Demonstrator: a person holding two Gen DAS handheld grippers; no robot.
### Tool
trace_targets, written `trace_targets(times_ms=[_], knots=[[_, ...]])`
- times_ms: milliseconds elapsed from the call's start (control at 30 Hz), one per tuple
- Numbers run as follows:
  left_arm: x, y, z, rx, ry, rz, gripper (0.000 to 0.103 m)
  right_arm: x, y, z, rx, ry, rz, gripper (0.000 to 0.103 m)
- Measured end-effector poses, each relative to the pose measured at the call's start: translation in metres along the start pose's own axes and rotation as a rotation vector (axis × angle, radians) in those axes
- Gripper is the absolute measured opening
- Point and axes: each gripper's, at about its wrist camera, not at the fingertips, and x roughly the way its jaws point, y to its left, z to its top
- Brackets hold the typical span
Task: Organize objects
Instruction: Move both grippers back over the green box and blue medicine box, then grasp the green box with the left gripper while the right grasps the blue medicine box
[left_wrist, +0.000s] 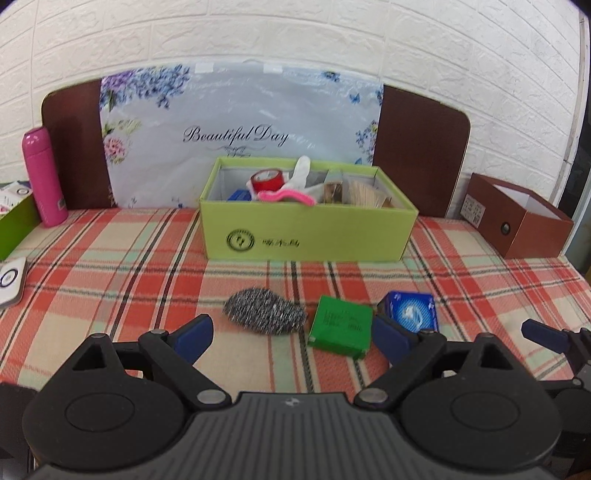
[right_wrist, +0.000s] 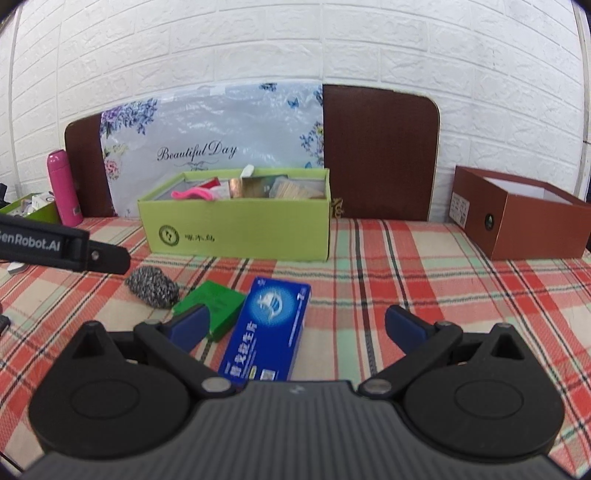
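The green box (left_wrist: 308, 230) stands open-topped at the back of the plaid cloth (left_wrist: 110, 258), already holding tape and other odds and ends, so it looks like the collecting bin. In front of it, loose in a row, lie the blue carton (right_wrist: 267, 328), the green packet (left_wrist: 341, 325) and the steel scrubber (left_wrist: 264, 314), apparently awaiting sorting. Both grippers hover low, empty: the left gripper (left_wrist: 293, 338) spread wide around the packet, the right gripper (right_wrist: 295, 328) spread over the carton.

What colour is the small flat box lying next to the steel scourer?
Green, with dark print on top. The small flat box beside the steel scourer shows best in the left wrist view.
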Motion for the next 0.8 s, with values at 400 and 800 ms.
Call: trace_targets(times_ms=[400, 800], knots=[[-0.003, 0.023, -0.035, 0.014, 0.024, -0.028, 0.096, 0.015, 0.017, -0.028, 0.010, 0.073, 0.001, 0.103], [-0.001, 0.031, -0.036, 0.001, 0.032, -0.059, 0.095, 0.064, 0.040, -0.022, -0.032, 0.128, -0.006, 0.082]])
